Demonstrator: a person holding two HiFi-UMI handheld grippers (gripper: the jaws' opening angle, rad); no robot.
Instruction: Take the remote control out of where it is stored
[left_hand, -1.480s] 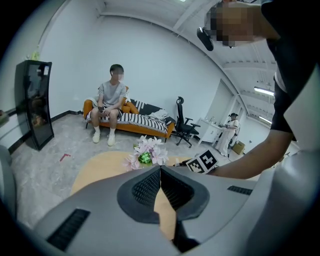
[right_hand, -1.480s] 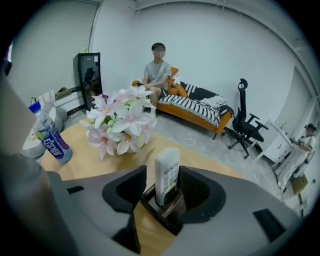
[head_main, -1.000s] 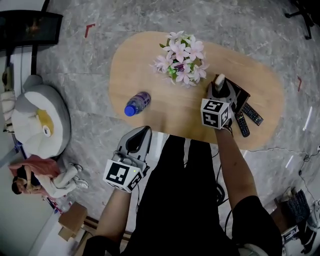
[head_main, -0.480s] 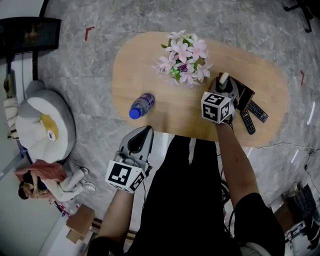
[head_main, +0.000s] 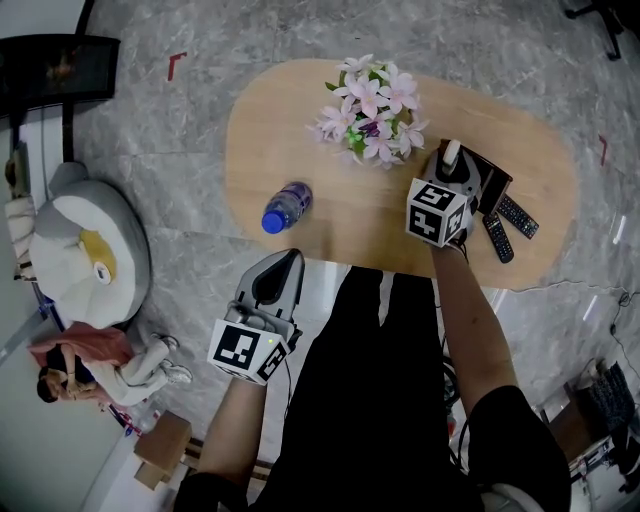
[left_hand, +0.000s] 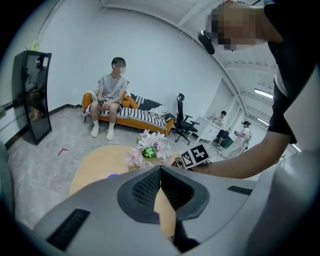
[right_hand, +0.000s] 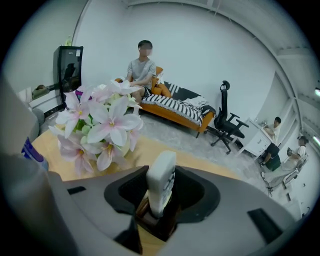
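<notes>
A white remote control (right_hand: 161, 182) stands upright in a dark brown holder (right_hand: 155, 220) on the oval wooden table (head_main: 300, 130), right of the flowers. In the head view its top (head_main: 451, 152) pokes out beyond my right gripper (head_main: 450, 166). My right gripper (right_hand: 161, 195) has a jaw on either side of the remote, and the jaws are closing. A small gap still shows on both sides of the remote. My left gripper (head_main: 284, 264) hangs off the table's near edge by my legs. My left gripper (left_hand: 160, 170) has its jaws together and holds nothing.
A pink flower bouquet (head_main: 372, 105) stands just left of the holder, close to my right gripper. Two black remotes (head_main: 508, 226) lie flat to the right of the holder. A blue-capped bottle (head_main: 283, 206) lies on the table's left part. People sit in the room beyond.
My right gripper has stayed around the white remote at the holder. The head view has shifted slightly. The left gripper has hardly moved.
</notes>
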